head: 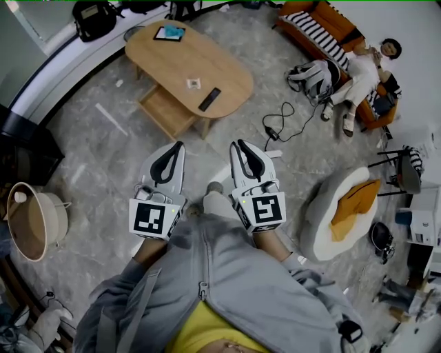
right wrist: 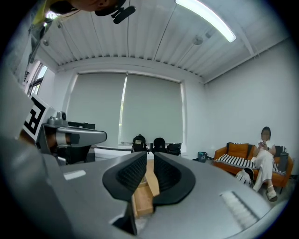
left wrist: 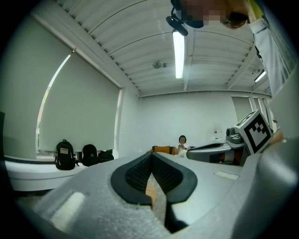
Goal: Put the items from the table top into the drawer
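Observation:
An oval wooden coffee table [head: 172, 62] stands ahead on the grey floor. On it lie a dark tablet-like item [head: 169, 32], a small white item [head: 193, 83] and a black remote [head: 209, 99]. Under its near side a wooden drawer [head: 165, 110] is pulled out; it also shows between the right jaws as the drawer [right wrist: 141, 198]. Both grippers are held level at waist height, well short of the table. My left gripper [head: 179, 145] [left wrist: 151, 161] is shut and empty. My right gripper [head: 236, 144] [right wrist: 149, 161] has a narrow gap between its pads, with nothing in it.
A person sits on an orange sofa [head: 317, 24] at the back right, with a backpack [head: 313, 77] and a black cable [head: 279, 124] on the floor nearby. A white beanbag [head: 324, 214] lies to the right, a round basket [head: 31, 220] to the left, black bags [head: 93, 17] by the window.

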